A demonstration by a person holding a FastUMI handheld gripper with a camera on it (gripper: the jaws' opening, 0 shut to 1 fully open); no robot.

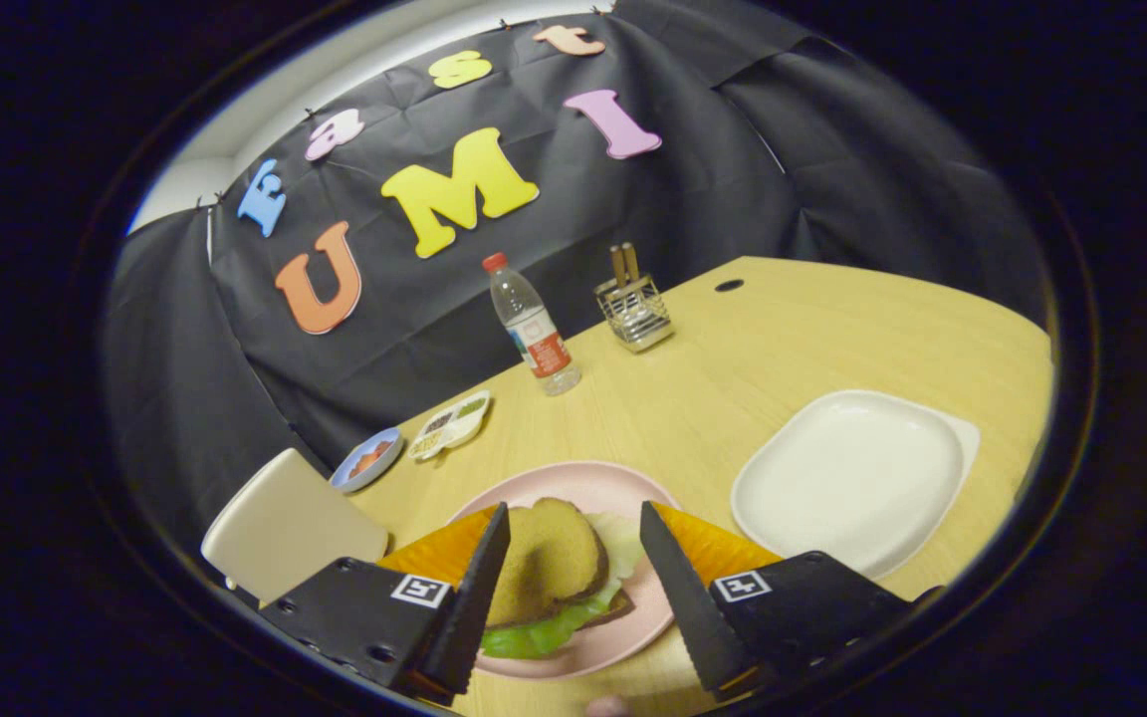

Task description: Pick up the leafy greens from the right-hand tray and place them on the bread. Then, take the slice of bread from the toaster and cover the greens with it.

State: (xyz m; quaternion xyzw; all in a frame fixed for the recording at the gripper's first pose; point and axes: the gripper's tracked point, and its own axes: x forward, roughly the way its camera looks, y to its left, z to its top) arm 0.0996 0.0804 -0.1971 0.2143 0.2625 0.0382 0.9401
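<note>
A pink plate lies on the wooden table just ahead of my fingers. On it a brown slice of bread rests on top of leafy greens, which stick out below and to the right of it. A lower bread slice peeks out under the greens. My gripper is open, one finger on each side of the stack, touching nothing. The white tray to the right of the plate holds nothing. The cream toaster stands to the left of the plate.
Beyond the plate stand a water bottle and a wire holder with utensils near the black cloth wall. A small blue dish and a white divided dish lie behind the toaster. A dark hole marks the far tabletop.
</note>
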